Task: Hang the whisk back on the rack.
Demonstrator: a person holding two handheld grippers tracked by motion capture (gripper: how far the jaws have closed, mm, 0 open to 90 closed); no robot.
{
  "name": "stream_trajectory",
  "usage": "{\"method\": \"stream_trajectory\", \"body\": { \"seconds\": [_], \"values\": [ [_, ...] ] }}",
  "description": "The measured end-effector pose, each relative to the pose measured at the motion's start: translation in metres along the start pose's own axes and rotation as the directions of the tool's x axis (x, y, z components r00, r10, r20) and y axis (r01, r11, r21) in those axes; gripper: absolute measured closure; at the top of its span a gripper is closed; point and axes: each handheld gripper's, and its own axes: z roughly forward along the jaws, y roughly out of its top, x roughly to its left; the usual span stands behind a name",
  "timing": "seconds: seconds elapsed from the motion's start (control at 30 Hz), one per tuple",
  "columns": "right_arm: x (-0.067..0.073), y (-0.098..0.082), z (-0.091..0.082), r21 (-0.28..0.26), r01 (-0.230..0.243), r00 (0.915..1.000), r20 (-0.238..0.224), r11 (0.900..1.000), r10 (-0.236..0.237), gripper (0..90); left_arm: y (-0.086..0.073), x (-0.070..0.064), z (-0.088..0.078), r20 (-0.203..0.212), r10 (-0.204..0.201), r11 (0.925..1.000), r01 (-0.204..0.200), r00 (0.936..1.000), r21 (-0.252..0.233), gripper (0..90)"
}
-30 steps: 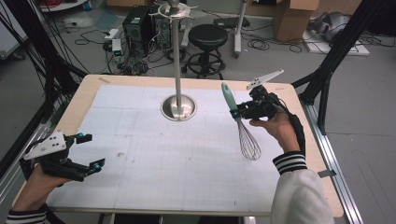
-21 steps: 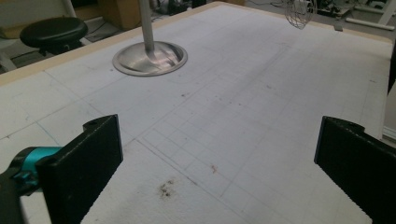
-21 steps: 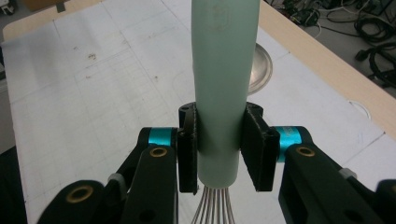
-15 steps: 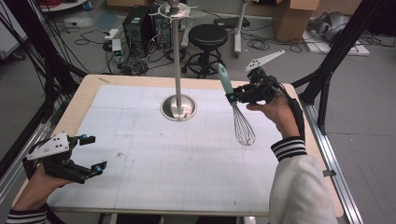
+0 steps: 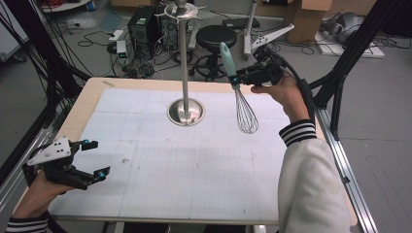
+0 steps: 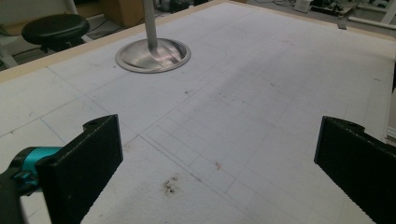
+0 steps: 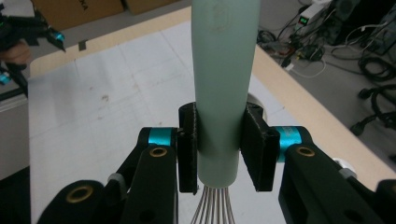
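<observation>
A whisk (image 5: 241,97) with a pale green handle (image 7: 224,70) and a wire head hangs in the air over the table's far right part, handle up. My right gripper (image 5: 241,76) is shut on the lower end of that handle, its pads (image 7: 187,147) pressing both sides. A steel stand with a round base (image 5: 186,112) and a tall pole (image 5: 183,53) rises at the table's far middle, left of the whisk. My left gripper (image 5: 94,158) rests low at the near left edge, open, with nothing between its fingers (image 6: 88,163).
A white gridded mat (image 5: 194,160) covers the wooden table (image 5: 85,104). Beyond the far edge stand a black stool (image 5: 214,36), computer boxes and cables. Dark frame legs flank both sides. A sleeve (image 5: 311,184) comes in at the near right.
My right gripper has risen with the whisk and moved toward the far edge and slightly left, lifting the wire head higher off the mat. The left gripper has stayed put.
</observation>
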Motion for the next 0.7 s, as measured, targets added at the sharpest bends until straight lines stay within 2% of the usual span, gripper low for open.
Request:
{"method": "stream_trajectory", "body": {
  "seconds": [0.07,0.1,0.23,0.37,0.5,0.53,0.7],
  "values": [
    [-0.002,0.007,0.001,-0.013,0.004,1.0,-0.004,1.0,-0.004,69.7,0.0,0.0,0.0,0.0,0.002,1.0,-0.002,1.0,0.002,1.7],
    [-0.003,0.01,0.002,-0.019,0.011,0.9999,0.008,1.0,-0.011,69.7,0.0,0.0,0.0,-0.001,0.001,1.0,-0.001,1.0,0.002,1.7],
    [-0.007,0.022,0.007,-0.025,0.034,0.9994,-0.011,0.999,-0.034,69.7,0.0,0.0,0.001,0.0,0.004,1.0,-0.004,1.0,0.009,1.7],
    [-0.011,0.032,0.012,-0.04,0.022,0.9996,-0.018,0.999,-0.022,69.7,0.0,0.0,0.004,0.003,0.006,0.9999,-0.006,1.0,0.015,1.7],
    [-0.013,0.041,0.015,-0.059,0.028,0.9993,-0.023,0.998,-0.03,69.7,0.0,-0.002,0.005,0.009,0.007,0.9999,-0.007,0.9999,0.013,1.7],
    [-0.013,0.043,0.016,-0.059,0.025,0.999,-0.036,0.998,-0.027,69.7,0.0,-0.002,0.006,0.01,0.007,0.9999,-0.008,0.9999,0.012,1.7],
    [-0.017,0.053,0.021,-0.074,0.029,0.9989,-0.034,0.997,-0.032,69.7,0.001,-0.003,0.006,0.014,0.012,0.9998,-0.012,0.9998,0.013,1.7]
  ]
}}
